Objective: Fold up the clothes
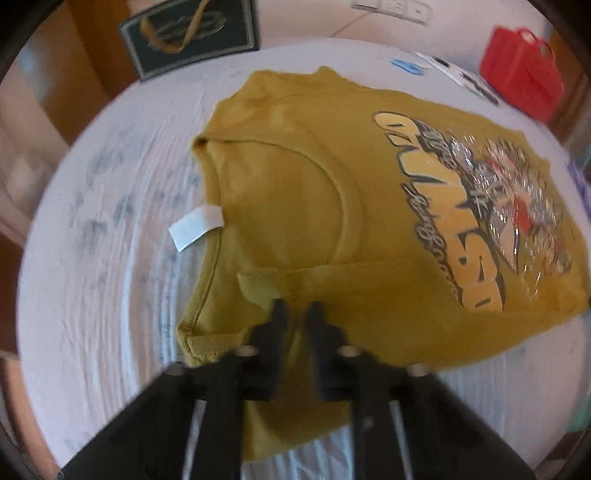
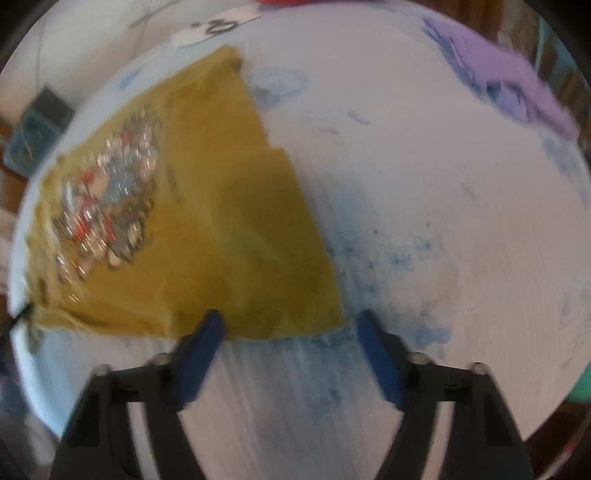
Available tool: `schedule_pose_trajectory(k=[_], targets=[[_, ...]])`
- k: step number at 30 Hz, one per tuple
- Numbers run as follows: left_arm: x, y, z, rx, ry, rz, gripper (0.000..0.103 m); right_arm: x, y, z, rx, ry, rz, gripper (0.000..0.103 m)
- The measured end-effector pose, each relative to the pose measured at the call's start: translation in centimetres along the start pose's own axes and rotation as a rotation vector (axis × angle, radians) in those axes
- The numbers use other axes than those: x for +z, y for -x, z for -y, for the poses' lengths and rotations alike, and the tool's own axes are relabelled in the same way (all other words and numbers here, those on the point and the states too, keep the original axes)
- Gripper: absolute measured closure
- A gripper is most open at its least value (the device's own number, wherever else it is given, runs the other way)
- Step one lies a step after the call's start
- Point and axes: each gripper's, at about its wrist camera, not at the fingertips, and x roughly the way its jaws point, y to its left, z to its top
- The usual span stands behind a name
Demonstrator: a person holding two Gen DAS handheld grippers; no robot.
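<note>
A mustard-yellow T-shirt (image 1: 332,206) with a glittery printed logo (image 1: 480,206) lies partly folded on the white-covered table (image 1: 92,258); its white neck label (image 1: 195,227) sticks out to the left. My left gripper (image 1: 295,308), black-fingered, is shut on a fold of the shirt's near edge, with yellow fabric pinched between the tips. In the right wrist view the shirt (image 2: 229,229) fills the left half. My right gripper (image 2: 290,325) stands open just above the table, its blue fingers (image 2: 207,339) wide apart on either side of the shirt's near corner, without pressing it.
A red bag (image 1: 521,70) and some papers (image 1: 458,74) sit at the table's far right edge. A dark framed picture (image 1: 192,33) stands beyond the table. Purple cloth (image 2: 513,85) lies at the far right. Blue stains (image 2: 406,251) mark the tablecloth.
</note>
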Motion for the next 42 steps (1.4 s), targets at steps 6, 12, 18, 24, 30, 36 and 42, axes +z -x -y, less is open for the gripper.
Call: schedule_pose_trajectory(k=[6,12,18,24,30,36,42], targets=[[0.4,5.9,-0.8,-0.014,0.029,0.119,0.097,-0.1,1.3,1.1,0.179,-0.1,0.013,0.088],[4.9,9.9,-2.7,-0.052,0.031,0.21,0.097,3.8,5.7,2.3,0.353,-0.171,0.1,0.088],[12.2,3.1,-4.4,-0.056,0.074,0.093,0.097,13.2,4.3,-0.4,0.352,-0.146,0.091,0.081],[11.8,2.8,-6.3,-0.101,0.131,0.054,0.067,15.0,4.7,-0.7,0.309,-0.165,0.134,0.057],[5.3,3.2,-8.0,-0.052,0.195,0.017,0.043,10.8,4.1,3.3,0.284,-0.22,0.119,0.053],[1.1,-0.3,-7.6,-0.047,0.261,-0.057,0.043,8.7,1.6,4.0,0.275,-0.211,0.075,0.052],[0.8,-2.6,-6.1,-0.005,0.238,-0.093,0.043,9.8,0.7,1.5,0.227,-0.06,0.102,0.052]])
